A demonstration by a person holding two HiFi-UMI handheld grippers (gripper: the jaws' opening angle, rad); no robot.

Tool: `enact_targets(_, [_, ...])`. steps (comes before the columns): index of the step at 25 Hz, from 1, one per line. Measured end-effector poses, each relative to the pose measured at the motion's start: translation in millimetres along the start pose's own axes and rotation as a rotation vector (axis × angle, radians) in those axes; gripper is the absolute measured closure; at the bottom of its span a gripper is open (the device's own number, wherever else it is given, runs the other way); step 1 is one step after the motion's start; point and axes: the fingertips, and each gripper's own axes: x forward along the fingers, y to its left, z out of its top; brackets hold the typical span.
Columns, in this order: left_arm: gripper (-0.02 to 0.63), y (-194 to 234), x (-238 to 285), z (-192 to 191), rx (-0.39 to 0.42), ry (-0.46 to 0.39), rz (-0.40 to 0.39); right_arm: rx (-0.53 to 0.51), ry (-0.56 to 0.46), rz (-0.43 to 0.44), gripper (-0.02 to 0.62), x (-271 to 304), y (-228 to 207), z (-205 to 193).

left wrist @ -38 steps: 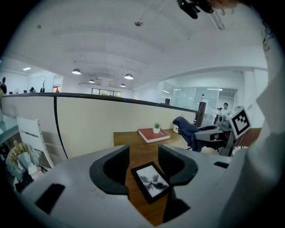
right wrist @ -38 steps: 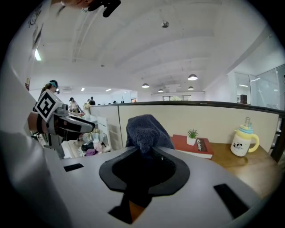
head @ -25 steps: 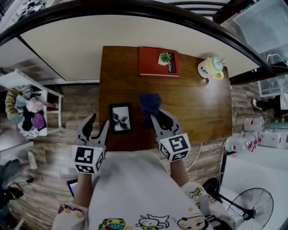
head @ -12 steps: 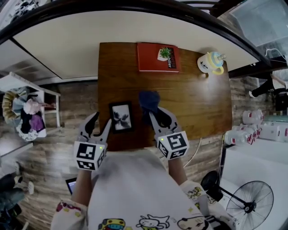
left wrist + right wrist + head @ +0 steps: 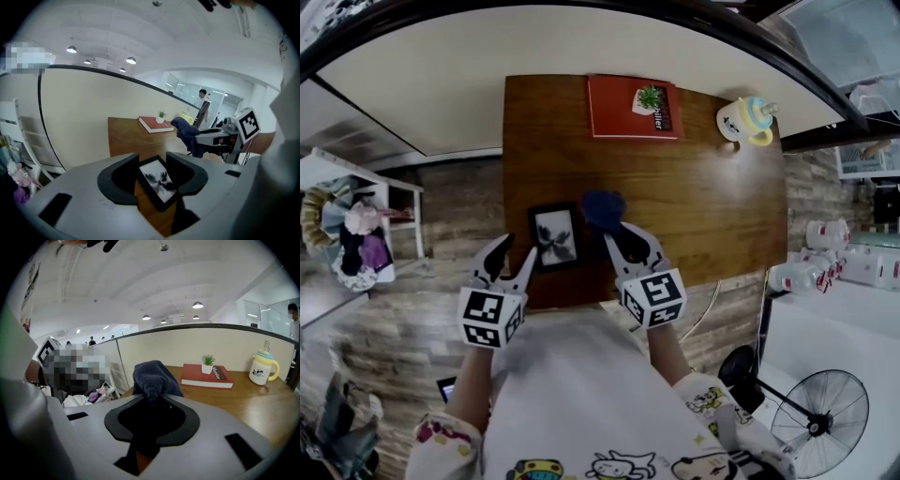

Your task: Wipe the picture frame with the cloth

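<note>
A small black picture frame (image 5: 554,237) with a dark flower print lies flat near the front left of the wooden table (image 5: 703,202). In the left gripper view the picture frame (image 5: 158,180) shows through the gap of my left gripper (image 5: 152,174), which is open and hovers above the table's front edge. My left gripper (image 5: 512,259) sits just left of the frame. My right gripper (image 5: 619,239) is shut on a dark blue cloth (image 5: 602,209), held just right of the frame. The cloth (image 5: 153,378) bunches up above the right gripper's (image 5: 151,399) jaws.
A red book (image 5: 632,107) with a small potted plant (image 5: 648,97) on it lies at the table's far edge. A yellow and white sippy cup (image 5: 743,122) stands at the far right corner. A cream partition (image 5: 487,56) runs behind the table. A fan (image 5: 820,422) stands on the floor right.
Both grippers have shifted slightly forward and the right one has carried the cloth a little left, closer to the picture frame. The frame has not moved on the table.
</note>
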Motion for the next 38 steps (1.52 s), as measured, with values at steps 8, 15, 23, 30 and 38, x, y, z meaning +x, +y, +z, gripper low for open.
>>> enact_targets(8, [0.448,4,21,-29,-0.032,0.059,-0.009,0.040,0.049,-0.015,0.538,9,-7,-28])
enact_targets(15, [0.465,11,42,-66,-0.039,0.151,-0.011,0.064,0.069,-0.019,0.538,19,-6,-41])
enact_targets(23, [0.481,10,61,-87,-0.077,0.202,-0.036,0.075,0.087,-0.021,0.538,25,-6,-51])
enact_targets(30, [0.503,10,68,-101,-0.112,0.257,-0.039,0.078,0.097,-0.019,0.538,26,-8,-55])
enact_targets(38, [0.511,8,70,-100,-0.090,0.264,-0.007,0.067,0.098,0.000,0.538,30,-9,-52])
